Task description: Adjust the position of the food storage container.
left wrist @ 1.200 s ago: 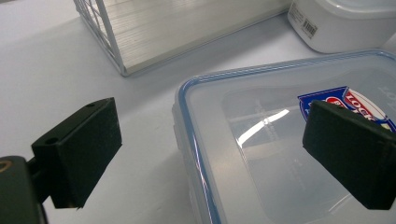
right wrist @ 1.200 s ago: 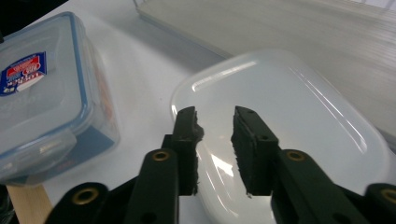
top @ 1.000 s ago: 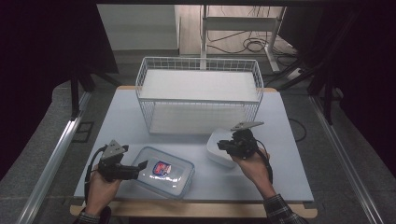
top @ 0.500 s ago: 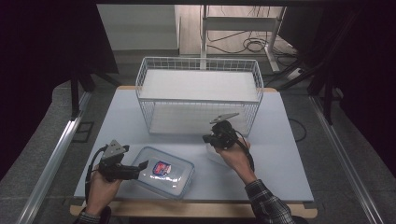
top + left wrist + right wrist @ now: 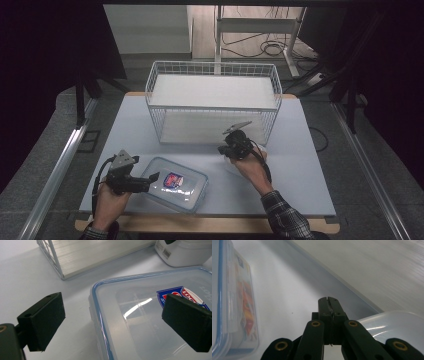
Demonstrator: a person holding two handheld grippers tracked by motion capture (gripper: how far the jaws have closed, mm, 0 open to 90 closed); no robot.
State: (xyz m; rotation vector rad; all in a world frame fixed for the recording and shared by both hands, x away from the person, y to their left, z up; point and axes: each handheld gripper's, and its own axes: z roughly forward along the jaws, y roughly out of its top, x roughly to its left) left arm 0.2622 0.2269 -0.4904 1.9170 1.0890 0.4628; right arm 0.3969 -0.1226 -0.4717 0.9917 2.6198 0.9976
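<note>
In the high view, the left gripper (image 5: 150, 181) sits in the lower left of the frame, at the near-left corner of the clear box with the blue-edged lid (image 5: 176, 184). The right gripper (image 5: 226, 149) is in the middle, just in front of the wire basket (image 5: 212, 102), above a white tub (image 5: 260, 151) that the hand mostly hides.

In the left gripper view, its two black pads (image 5: 42, 320) stand wide apart. One is over the lid at the right of the frame, the other over the bare table (image 5: 22, 277) at the left. They hold nothing. If they close here, I think one pad could slide on the smooth lid and push the box away.

In the right gripper view, the jaws are pressed tight together with nothing between them. The white tub shows at the lower right, and the box runs along the left edge. A shut gripper could bump the tub and knock it aside.
</note>
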